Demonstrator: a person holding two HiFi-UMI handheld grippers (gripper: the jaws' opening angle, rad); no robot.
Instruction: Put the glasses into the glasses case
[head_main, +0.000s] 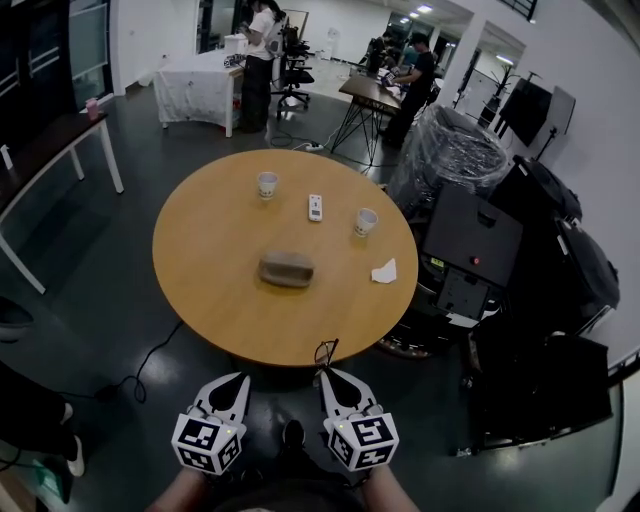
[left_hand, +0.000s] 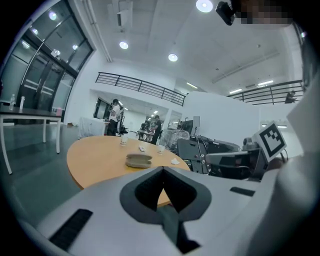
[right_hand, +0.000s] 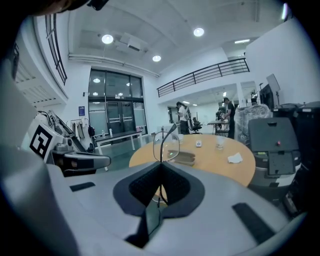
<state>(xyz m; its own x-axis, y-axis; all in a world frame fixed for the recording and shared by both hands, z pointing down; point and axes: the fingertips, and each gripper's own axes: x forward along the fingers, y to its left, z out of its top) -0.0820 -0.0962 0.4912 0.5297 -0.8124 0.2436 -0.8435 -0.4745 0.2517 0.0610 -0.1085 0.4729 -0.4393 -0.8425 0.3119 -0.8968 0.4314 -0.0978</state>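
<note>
Before the round table (head_main: 220, 270), the right claw (right_hand: 161, 166) pinches the glasses (right_hand: 168, 145); the left claw (left_hand: 163, 173) is closed, empty.

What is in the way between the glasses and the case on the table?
Nothing that shows. The right tongs hold the glasses at the near edge of the table, and only bare wood lies between them and the case. The case itself looks shut, though.

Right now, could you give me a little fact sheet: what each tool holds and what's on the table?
Right tool: shut on glasses, by the table's near edge
Left tool: shut, empty
Glasses case: mid-table, looks closed
Round table: also bears paper cup, second paper cup, white remote, crumpled tissue
</note>
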